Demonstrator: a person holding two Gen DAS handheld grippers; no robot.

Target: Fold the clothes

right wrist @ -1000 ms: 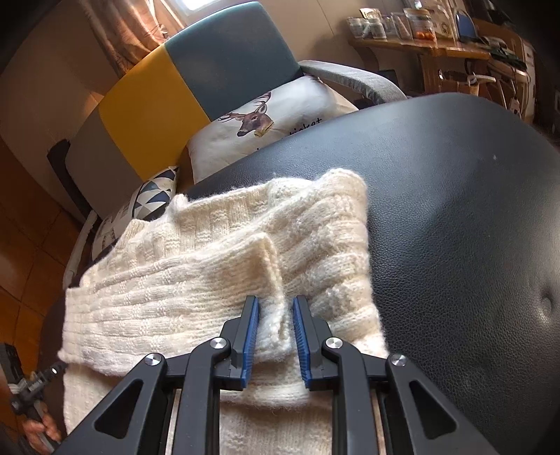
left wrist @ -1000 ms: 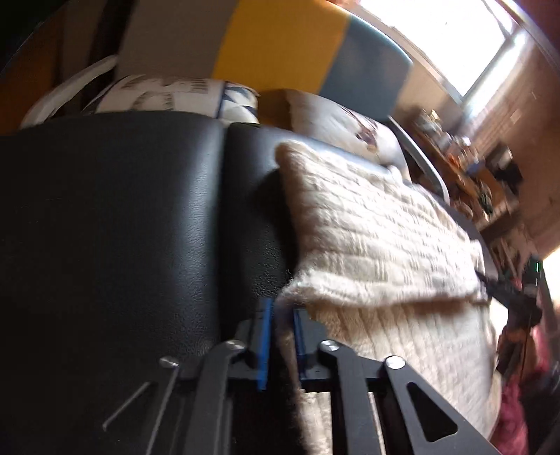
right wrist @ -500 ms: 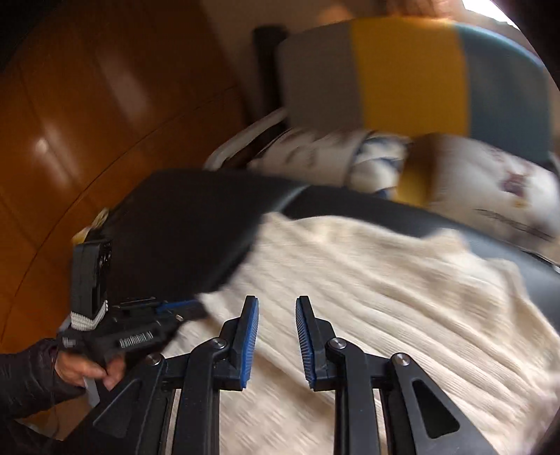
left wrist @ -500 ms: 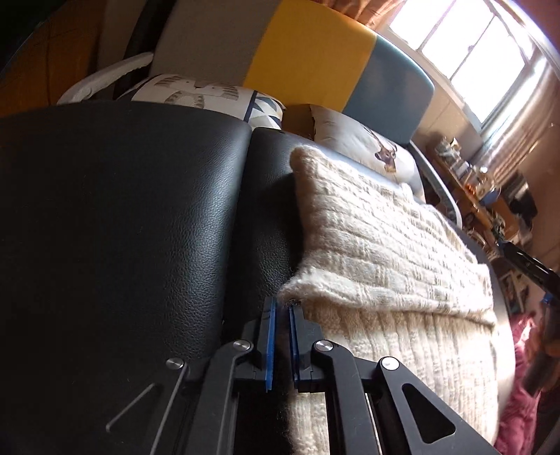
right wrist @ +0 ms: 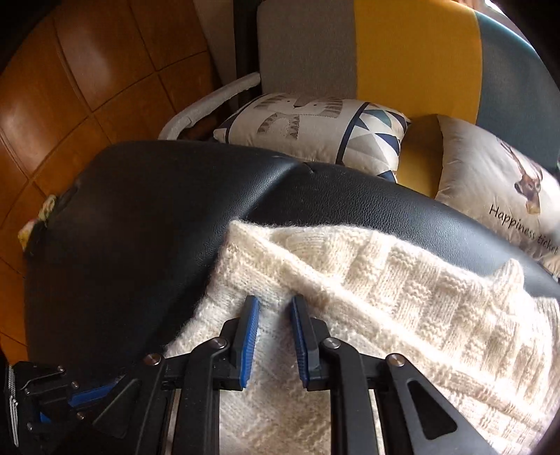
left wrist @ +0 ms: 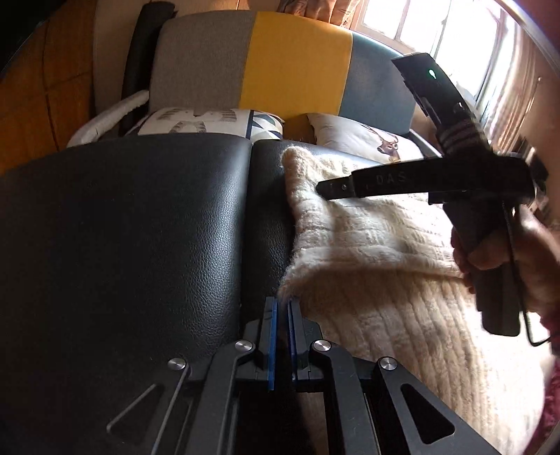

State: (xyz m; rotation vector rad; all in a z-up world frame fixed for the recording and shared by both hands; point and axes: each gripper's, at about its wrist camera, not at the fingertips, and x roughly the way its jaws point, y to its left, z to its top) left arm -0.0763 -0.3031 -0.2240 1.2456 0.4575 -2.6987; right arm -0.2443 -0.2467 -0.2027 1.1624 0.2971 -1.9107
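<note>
This is a home living room. Beyond the tongs stands a sofa (left wrist: 294, 63) with a grey, yellow and teal back, bearing two printed cushions, one with triangles (right wrist: 315, 129) and one with a deer (right wrist: 500, 182). A curtained window (left wrist: 437, 31) glows beyond the tongs to the right, and glossy brown floor tiles (right wrist: 70, 87) lie to the left.

L-wrist: close above black leather seat (left wrist: 122, 245), tilted down, facing striped chair back (left wrist: 294, 59) | R-wrist: close over cream sweater (right wrist: 402, 297), tilted down, facing that chair back too | shared: seat, sweater edge, two cushions; left view catches right gripper (left wrist: 323, 189) | window side blown out, probably right of both
</note>
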